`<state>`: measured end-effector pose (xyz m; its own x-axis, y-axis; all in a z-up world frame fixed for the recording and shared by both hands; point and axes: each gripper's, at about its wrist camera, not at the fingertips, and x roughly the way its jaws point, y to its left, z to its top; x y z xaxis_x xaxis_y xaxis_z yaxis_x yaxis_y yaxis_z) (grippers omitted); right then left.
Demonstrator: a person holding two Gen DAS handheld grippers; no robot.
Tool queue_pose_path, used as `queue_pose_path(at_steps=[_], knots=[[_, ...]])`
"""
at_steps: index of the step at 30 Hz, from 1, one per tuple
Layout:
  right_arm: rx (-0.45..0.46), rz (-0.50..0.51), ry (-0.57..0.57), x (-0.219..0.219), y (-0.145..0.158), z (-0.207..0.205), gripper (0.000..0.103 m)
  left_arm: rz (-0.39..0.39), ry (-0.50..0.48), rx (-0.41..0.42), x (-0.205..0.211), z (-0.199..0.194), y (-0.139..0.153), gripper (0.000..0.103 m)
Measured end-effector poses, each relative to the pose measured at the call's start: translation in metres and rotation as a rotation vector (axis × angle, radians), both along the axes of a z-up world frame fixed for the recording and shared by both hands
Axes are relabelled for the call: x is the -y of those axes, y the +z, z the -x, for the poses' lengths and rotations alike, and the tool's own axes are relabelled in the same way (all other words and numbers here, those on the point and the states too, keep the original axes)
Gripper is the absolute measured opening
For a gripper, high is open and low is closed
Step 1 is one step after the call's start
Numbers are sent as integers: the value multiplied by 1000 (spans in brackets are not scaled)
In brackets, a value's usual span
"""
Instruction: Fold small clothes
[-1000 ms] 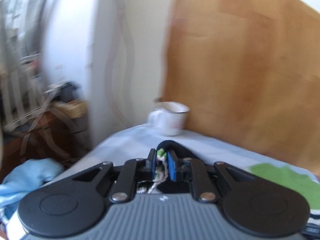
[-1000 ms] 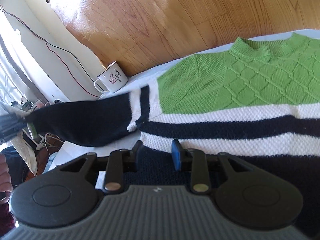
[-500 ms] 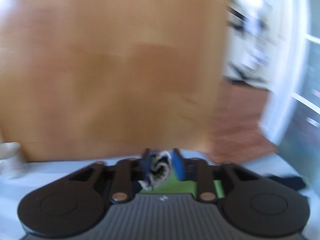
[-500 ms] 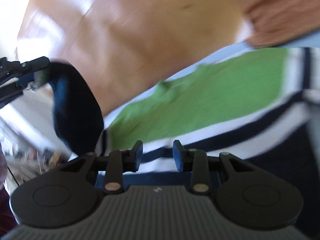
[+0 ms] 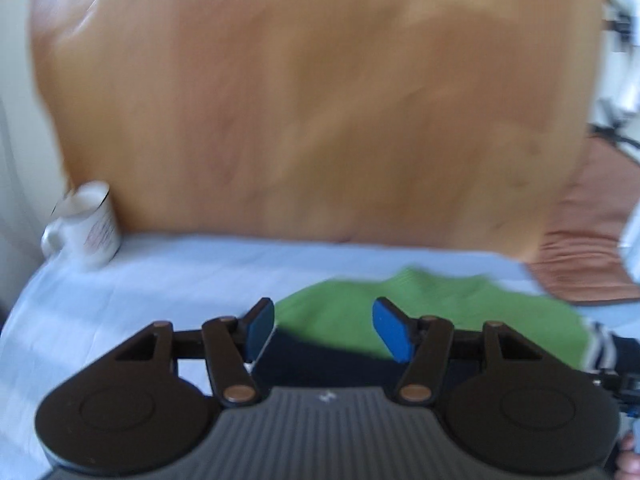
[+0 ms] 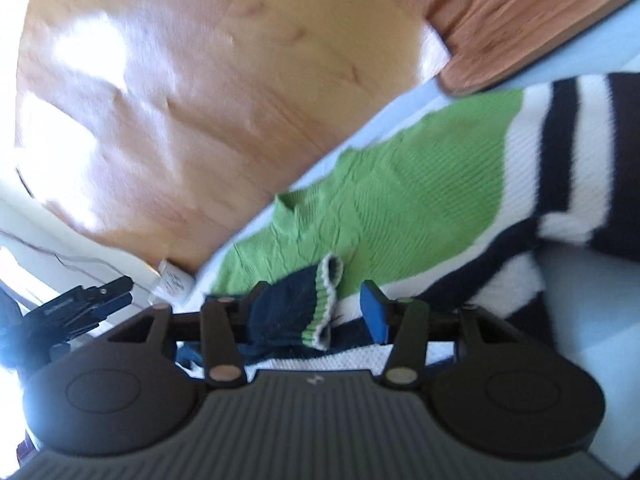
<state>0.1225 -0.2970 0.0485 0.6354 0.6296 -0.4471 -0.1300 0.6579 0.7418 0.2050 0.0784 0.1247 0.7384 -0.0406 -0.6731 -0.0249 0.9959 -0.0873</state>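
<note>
Sweater (image 6: 404, 200) lies on pale-blue sheet (image 5: 192, 272) before wooden headboard (image 5: 320, 100), mug (image 5: 90, 226) alongside.

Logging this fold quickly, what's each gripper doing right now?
Left gripper: open, holding nothing, over the sweater.
Right gripper: open, the sleeve cuff lying between its jaws, not clamped.

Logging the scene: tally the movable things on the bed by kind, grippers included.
Sweaters: 1, the green, white and navy sweater
Mugs: 1, the white mug
Grippers: 2, left gripper and right gripper
Total: 4
</note>
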Motion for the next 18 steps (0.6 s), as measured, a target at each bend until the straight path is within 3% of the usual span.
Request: queue_pose_path(at_steps=[3, 4, 5, 6, 10, 13, 15, 18], knots=[[46, 89, 35, -25, 2, -10, 49, 53, 56, -50, -23, -6, -23, 56], [65, 148, 55, -35, 5, -13, 37, 69, 70, -62, -29, -7, -30, 56], [72, 200, 77, -46, 8, -18, 10, 82, 79, -72, -37, -5, -34, 56], [85, 224, 80, -50, 11, -19, 8, 87, 86, -80, -39, -7, -39, 56], [273, 272, -9, -28, 46, -12, 7, 108, 81, -86, -46, -8, -48, 56], [335, 304, -149, 6, 60, -12, 8, 116, 54, -68, -40, -14, -52, 56], [280, 310, -180, 20, 50, -20, 8, 83, 42, -73, -27, -23, -58, 56], [129, 296, -110, 21, 15, -36, 12, 61, 21, -111, -6, -36, -74, 56]])
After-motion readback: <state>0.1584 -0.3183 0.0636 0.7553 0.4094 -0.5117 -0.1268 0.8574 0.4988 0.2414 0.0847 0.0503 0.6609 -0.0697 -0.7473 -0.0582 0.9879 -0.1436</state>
